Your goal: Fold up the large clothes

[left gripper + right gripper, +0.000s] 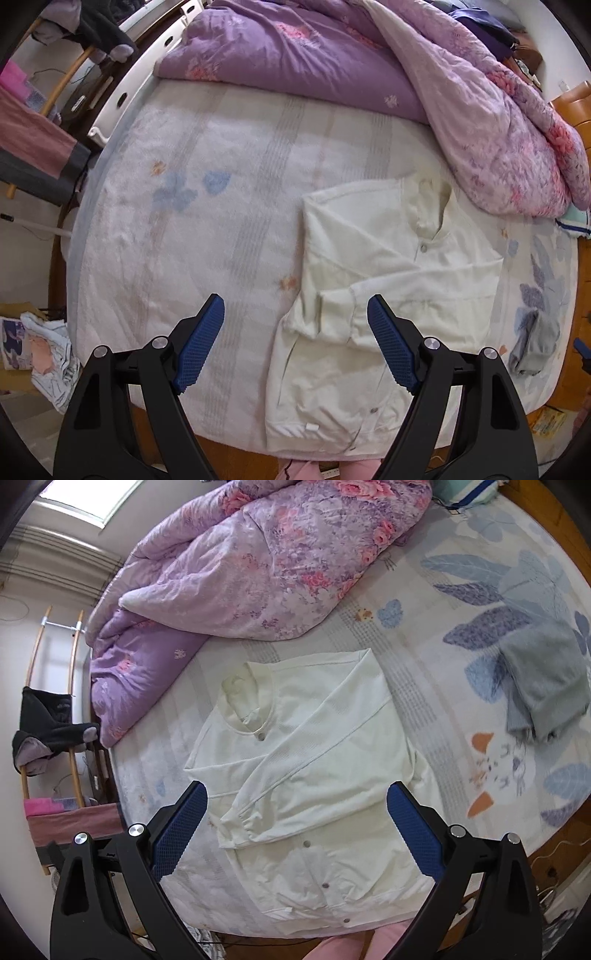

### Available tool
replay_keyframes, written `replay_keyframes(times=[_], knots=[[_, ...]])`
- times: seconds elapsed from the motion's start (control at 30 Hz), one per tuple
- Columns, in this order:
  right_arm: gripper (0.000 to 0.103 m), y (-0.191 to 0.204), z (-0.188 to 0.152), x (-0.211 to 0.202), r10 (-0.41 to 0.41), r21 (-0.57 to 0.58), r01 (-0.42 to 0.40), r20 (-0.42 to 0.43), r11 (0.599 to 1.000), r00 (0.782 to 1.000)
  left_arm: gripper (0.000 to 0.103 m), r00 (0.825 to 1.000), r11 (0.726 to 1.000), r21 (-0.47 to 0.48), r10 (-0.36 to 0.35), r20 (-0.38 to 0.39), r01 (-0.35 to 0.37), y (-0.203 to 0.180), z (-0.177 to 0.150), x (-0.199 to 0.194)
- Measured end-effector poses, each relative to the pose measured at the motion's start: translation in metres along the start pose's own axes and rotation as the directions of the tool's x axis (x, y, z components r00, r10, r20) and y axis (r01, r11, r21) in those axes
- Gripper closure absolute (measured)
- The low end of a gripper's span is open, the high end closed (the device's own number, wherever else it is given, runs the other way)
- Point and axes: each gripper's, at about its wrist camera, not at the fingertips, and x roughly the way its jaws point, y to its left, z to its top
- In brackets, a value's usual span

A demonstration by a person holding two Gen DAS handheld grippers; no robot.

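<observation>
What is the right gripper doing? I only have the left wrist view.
Observer: The right gripper is open with nothing between its fingers, above the lower half of the cream jacket.
Operator: Front snaps done up? I see one.
Observer: The right wrist view shows three snaps in a row below the folded cuff, and the front lies closed there.
Operator: Grey blob at my right edge?
Observer: It's a grey garment, loosely folded. It lies on the sheet, apart from the jacket.
</observation>
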Motion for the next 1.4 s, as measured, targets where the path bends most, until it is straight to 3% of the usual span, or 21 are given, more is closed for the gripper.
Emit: replay_keyframes(times=[0.27,0.6,0.7,0.8,1.0,1.1,1.2,1.23,1.27,1.4], knots=[[0.009,-0.012,0.070,0.046,-0.045,-0.049,0.041,-0.069,0.998,0.997,0.015,0.998,0.997,0.068,0.046,-0.034,-0.044,-0.032,0.059,0.034],[0.009,-0.048,0.135,0.151,-0.053,0.013,0.057,-0.217,0.998,0.975,0.015,0.981,0.996,0.081,0.041,-0.188,-0.026,-0.059,0.105,0.158],[0.009,-0.055,0.147,0.181,-0.119,-0.014,0.119,-0.237,0.993,0.964,0.015,0.969,0.999,0.052,0.003,-0.248,0.010,-0.059,0.112,0.200],[0.009,-0.065,0.157,0.215,-0.119,-0.005,0.123,-0.282,0.992,0.952,0.015,0.948,0.999,0.014,-0.025,-0.317,0.031,-0.055,0.116,0.242],[0.009,-0.075,0.174,0.270,-0.203,-0.061,0.193,-0.321,0.979,0.925,0.015,0.919,0.999,-0.040,-0.015,-0.395,-0.001,-0.042,0.122,0.311],[0.009,-0.082,0.180,0.298,-0.200,-0.066,0.189,-0.353,0.980,0.914,0.015,0.919,0.998,-0.063,-0.014,-0.393,-0.012,-0.039,0.126,0.331],[0.009,-0.093,0.182,0.317,-0.185,-0.032,0.187,-0.391,0.982,0.902,0.020,0.920,0.997,-0.077,-0.012,-0.392,-0.020,-0.039,0.127,0.348],[0.009,-0.097,0.182,0.323,-0.182,-0.017,0.191,-0.400,0.981,0.898,0.031,0.918,0.997,-0.075,-0.011,-0.397,-0.021,-0.039,0.126,0.355],[0.009,-0.100,0.182,0.328,-0.185,-0.020,0.194,-0.404,0.981,0.896,0.035,0.917,0.997,-0.061,0.010,-0.399,-0.037,-0.040,0.124,0.360],[0.033,-0.100,0.180,0.335,-0.275,-0.086,0.262,-0.390,0.961,0.879,0.044,0.928,0.998,-0.047,0.016,-0.371,-0.036,-0.042,0.123,0.364]])
